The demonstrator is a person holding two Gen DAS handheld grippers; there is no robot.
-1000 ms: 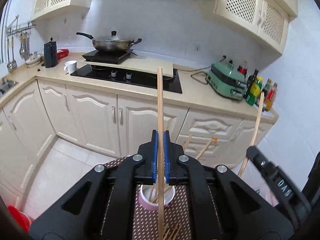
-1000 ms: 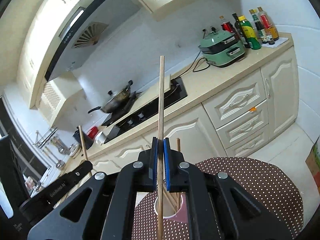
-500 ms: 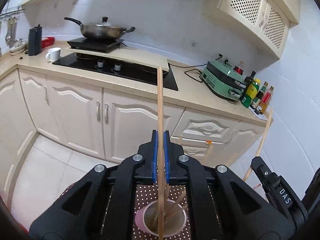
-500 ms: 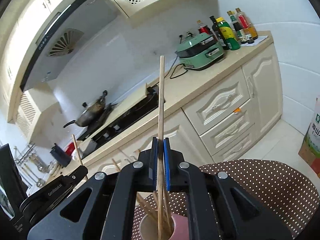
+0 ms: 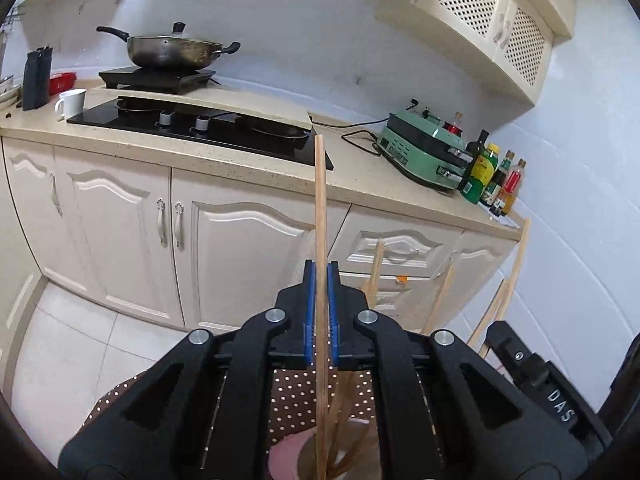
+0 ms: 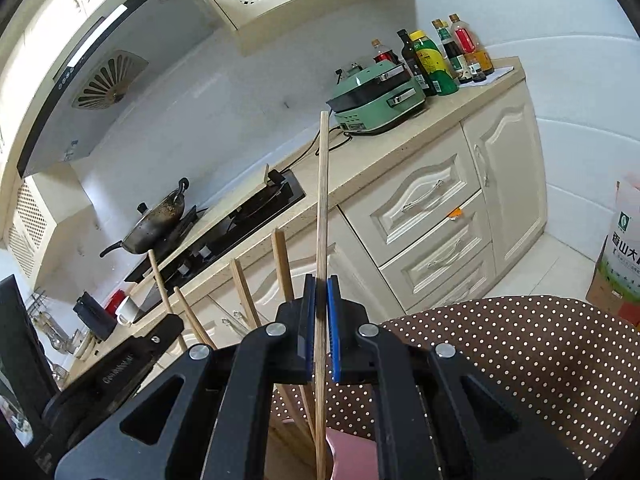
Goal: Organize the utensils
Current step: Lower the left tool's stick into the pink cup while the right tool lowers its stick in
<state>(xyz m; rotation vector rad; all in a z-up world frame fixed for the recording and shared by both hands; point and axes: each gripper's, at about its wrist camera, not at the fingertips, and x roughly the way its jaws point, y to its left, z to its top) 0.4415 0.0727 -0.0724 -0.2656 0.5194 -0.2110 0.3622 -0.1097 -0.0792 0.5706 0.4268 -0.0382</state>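
Observation:
My left gripper is shut on an upright wooden chopstick. The stick's lower end reaches down into a pink cup that holds several more chopsticks. In the right wrist view, my right gripper is shut on a second upright chopstick. Its lower end dips beside the pink cup, where other sticks lean left. Both grippers hang close together over the cup, and each one's black body shows at the edge of the other's view. The cup's base is hidden by the gripper bodies.
The cup stands on a brown polka-dot cloth. Beyond it runs a cream kitchen counter with a black hob, a wok, a green appliance and bottles. A printed sack stands on the floor at the right.
Both grippers have sunk toward the cup with their chopsticks. The cup now sits lower and closer in both views, and the sticks' lower ends reach it.

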